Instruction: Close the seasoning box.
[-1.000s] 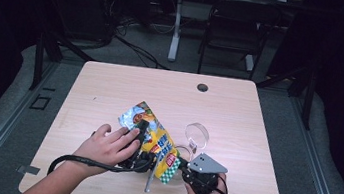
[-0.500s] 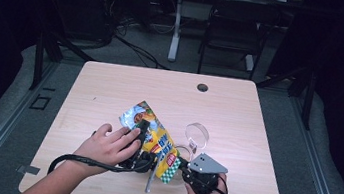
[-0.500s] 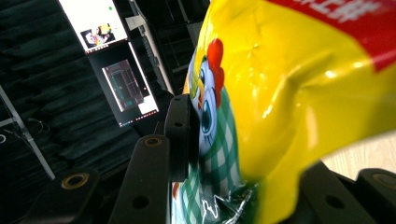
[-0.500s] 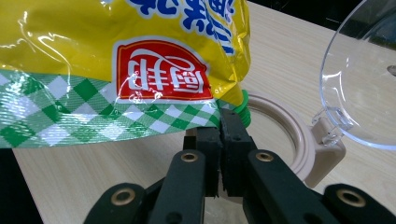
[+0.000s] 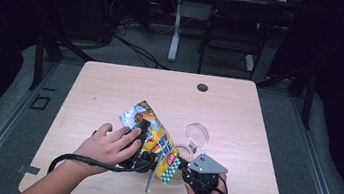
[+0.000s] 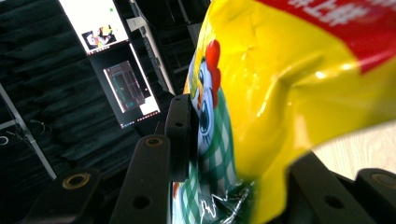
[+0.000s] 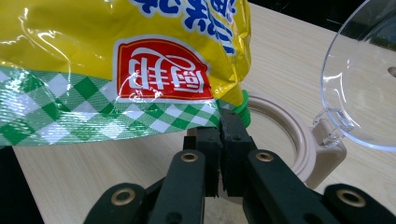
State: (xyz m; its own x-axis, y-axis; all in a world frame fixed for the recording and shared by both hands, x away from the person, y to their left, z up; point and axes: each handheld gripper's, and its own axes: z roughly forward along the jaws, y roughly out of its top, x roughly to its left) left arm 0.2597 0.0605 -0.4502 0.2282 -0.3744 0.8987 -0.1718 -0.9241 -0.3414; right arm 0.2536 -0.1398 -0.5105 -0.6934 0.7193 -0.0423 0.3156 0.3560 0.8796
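Yellow snack bag (image 5: pixel 154 137) is hanging between your two tongs: your left tongs (image 6: pixel 224 154) are gripping its body, and your right tongs (image 7: pixel 219 140) are pinching shut on its checked bottom edge.

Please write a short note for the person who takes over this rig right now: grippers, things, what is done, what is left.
Left gripper: shut on the snack bag, holding its side.
Right gripper: shut on the bag's green checked bottom edge.
The bag hangs low over the table, beside a beige container with a clear flip lid standing open.
Done: bag gripped at both places.
Left: probably opening the bag and emptying it into the container.
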